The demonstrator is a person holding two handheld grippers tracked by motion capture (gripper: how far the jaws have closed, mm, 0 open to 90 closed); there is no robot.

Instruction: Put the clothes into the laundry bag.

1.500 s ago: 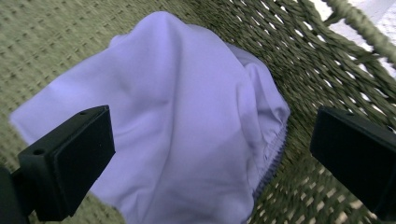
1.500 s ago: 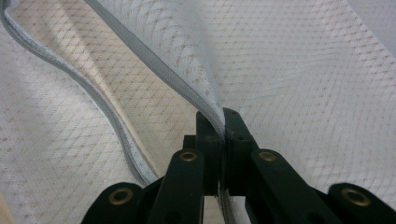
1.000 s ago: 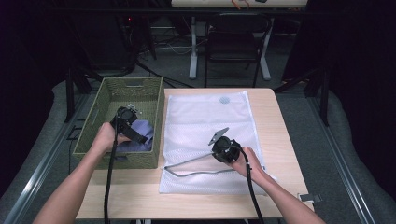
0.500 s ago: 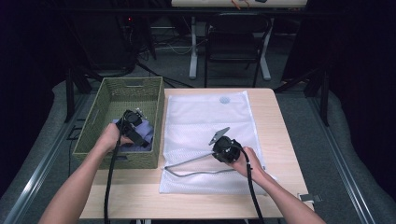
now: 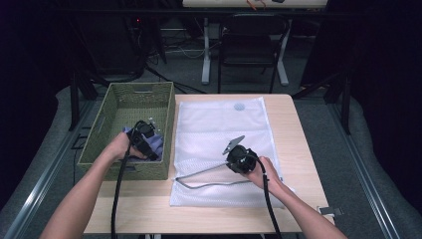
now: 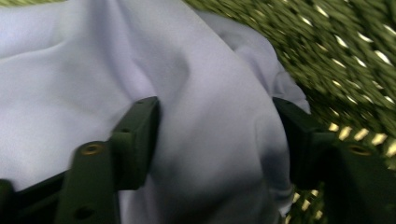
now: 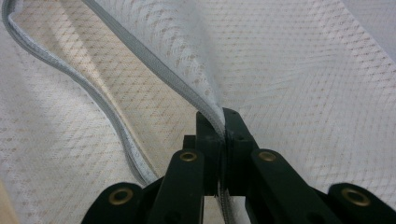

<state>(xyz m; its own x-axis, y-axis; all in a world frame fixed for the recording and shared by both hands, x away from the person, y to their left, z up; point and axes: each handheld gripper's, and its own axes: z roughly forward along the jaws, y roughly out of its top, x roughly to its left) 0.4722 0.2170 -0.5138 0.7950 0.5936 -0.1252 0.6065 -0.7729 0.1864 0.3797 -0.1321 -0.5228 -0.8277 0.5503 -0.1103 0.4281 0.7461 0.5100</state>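
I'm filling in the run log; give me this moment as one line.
left gripper: jaws just been closing around lilac cloth in green basket | right gripper: shut on mesh bag's zipper edge

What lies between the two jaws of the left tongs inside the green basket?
In the left gripper view, a fold of the pale lilac cloth bulges between the jaws of the left tongs, which have just been closing on it, with the woven basket behind.

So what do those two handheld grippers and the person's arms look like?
Both the left gripper and the right gripper are black, each trailing a black cable. The right carries a grey three-cornered plate. Their jaws are flat black bars with brass-coloured rivets. The forearms are bare, with no sleeves in view.
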